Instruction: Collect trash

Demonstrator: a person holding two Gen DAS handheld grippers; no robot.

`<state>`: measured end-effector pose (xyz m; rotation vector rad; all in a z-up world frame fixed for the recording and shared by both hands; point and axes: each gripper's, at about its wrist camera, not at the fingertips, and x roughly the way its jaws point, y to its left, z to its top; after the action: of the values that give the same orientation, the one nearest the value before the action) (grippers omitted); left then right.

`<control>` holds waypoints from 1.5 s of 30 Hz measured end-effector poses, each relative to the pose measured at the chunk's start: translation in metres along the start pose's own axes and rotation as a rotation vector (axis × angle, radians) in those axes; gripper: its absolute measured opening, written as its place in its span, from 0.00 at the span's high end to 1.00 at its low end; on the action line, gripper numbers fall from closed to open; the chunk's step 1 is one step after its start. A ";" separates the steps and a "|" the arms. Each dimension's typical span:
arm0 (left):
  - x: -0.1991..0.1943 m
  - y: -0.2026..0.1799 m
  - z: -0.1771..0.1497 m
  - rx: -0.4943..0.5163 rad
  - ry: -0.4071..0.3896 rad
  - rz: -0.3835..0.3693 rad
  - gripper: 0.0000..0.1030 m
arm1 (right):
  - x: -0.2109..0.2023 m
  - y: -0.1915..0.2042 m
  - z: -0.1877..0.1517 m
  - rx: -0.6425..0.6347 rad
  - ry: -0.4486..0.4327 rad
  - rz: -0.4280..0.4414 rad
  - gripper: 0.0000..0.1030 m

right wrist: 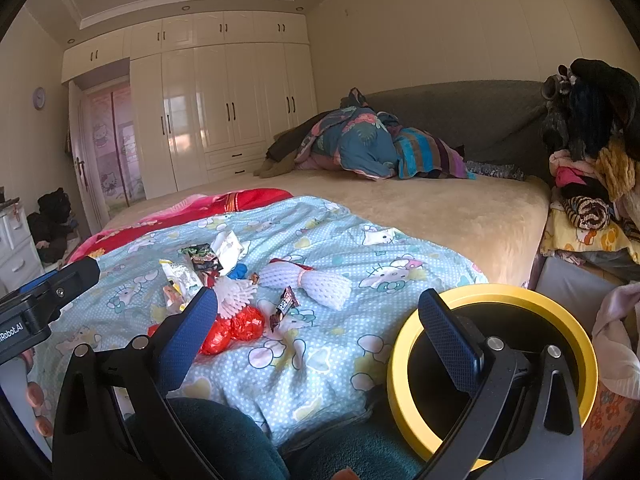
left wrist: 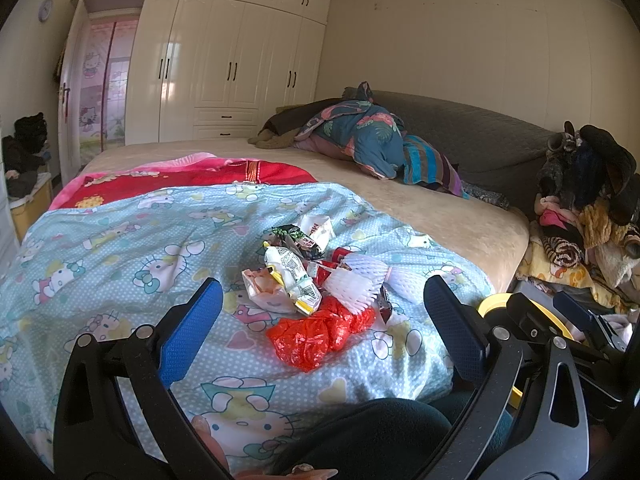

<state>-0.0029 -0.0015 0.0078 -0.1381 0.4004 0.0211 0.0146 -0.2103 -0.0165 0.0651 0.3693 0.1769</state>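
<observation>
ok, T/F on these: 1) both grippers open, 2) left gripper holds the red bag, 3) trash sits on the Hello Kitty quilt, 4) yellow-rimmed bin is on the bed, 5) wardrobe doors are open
1) Both grippers open: true. The left gripper and right gripper are both spread wide and empty.
2) Left gripper holds the red bag: false. The red bag lies loose on the quilt.
3) Trash on the quilt: true. Wrappers and white foam netting lie in a cluster on it.
4) Bin on the bed: false. The bin stands beside the bed, past the quilt's edge.
5) Wardrobe doors open: false. The wardrobe doors are shut.
</observation>
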 end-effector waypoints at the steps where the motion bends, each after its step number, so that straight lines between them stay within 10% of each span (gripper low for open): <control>1: 0.000 0.000 0.000 0.000 0.000 -0.001 0.10 | 0.000 0.000 0.000 0.001 0.002 0.000 0.05; 31: 0.056 0.066 0.015 -0.137 0.078 0.049 0.10 | 0.066 0.044 0.013 -0.108 0.136 0.241 0.05; 45: 0.136 0.083 0.025 -0.187 0.199 -0.047 0.18 | 0.147 0.054 0.012 -0.117 0.335 0.309 0.14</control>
<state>0.1276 0.0834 -0.0331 -0.3355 0.5936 -0.0013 0.1451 -0.1303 -0.0520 -0.0246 0.6822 0.5183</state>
